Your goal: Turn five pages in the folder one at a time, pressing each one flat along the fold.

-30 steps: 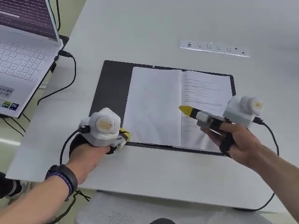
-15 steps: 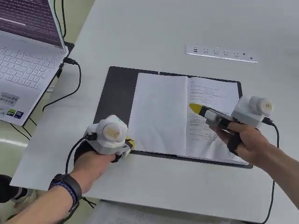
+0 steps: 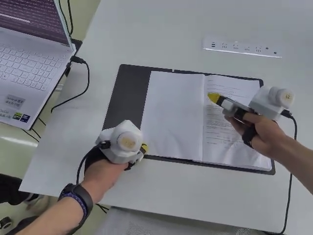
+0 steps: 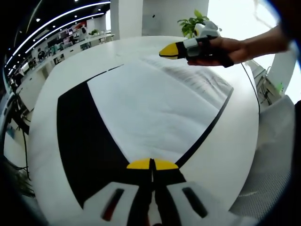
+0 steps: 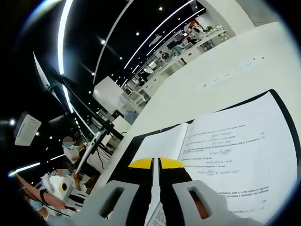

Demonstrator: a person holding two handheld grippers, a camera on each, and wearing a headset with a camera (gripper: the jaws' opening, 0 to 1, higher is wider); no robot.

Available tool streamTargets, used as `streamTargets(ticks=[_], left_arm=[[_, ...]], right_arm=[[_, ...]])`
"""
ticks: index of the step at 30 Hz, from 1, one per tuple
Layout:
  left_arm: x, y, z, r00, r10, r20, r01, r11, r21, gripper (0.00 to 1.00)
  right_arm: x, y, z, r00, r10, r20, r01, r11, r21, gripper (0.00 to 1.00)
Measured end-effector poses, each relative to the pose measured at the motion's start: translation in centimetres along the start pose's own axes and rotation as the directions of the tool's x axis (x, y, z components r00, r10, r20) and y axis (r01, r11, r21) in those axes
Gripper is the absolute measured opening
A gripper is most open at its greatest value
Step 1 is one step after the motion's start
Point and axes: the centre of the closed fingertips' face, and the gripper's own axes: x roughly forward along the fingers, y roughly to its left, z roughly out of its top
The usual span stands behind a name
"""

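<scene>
white table (image 3: pixel 161 29): open folder (image 3: pixel 128 93) near front, power strip (image 3: pixel 243 48) farther back

Head view: from above, facing forward and down at the desk (image 3: pixel 161 29); whole folder (image 3: pixel 129 98) in frame.
Left gripper view: low, close at the folder's near edge, facing across it to the right gripper (image 4: pixel 168 51).
Right gripper view: close above the folder, facing its fold.
All share the folder.

An open white laptop (image 3: pixel 27 58) with a black cable (image 3: pixel 80 90) sits far left on the white counter (image 3: pixel 146 29), a long white power strip (image 3: pixel 243 49) far right.
</scene>
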Motion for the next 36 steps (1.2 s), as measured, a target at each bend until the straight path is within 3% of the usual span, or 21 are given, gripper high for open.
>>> streamTargets(ticks=[6,13,27,29,33,36], left_arm=[[0.0,0.1,0.0,1.0,-0.001,-0.001,0.001,1.0,0.0,0.0],[0.1,0.2,-0.1,1.0,0.002,-0.003,-0.002,1.0,0.006,0.0],[0.3,0.2,0.0,1.0,0.003,0.001,-0.003,1.0,0.002,0.0],[0.3,0.2,0.0,1.0,0.0,0.003,0.0,1.0,0.002,0.0],[0.3,0.3,0.0,0.9998,-0.018,0.003,0.018,1.0,-0.003,0.0],[0.3,0.2,0.0,0.9998,-0.018,0.0,0.018,1.0,0.007,0.0]], right_arm=[[0.7,-1.2,-1.4,0.9985,-0.01,-0.053,0.008,1.0,-0.028,0.0],[1.5,-0.9,-3.8,0.9899,0.036,-0.137,-0.045,0.997,-0.066,0.0],[1.8,-1.4,-3.4,0.9909,0.056,-0.123,-0.058,0.998,-0.015,0.0],[2.2,-1.7,-3.0,0.9943,0.052,-0.093,-0.047,0.997,0.063,0.0],[3.1,-2.0,-2.1,0.9979,0.025,-0.059,-0.023,0.999,0.027,0.0],[3.9,-2.5,-1.3,0.9995,0.001,-0.032,0.001,0.998,0.056,0.0]])
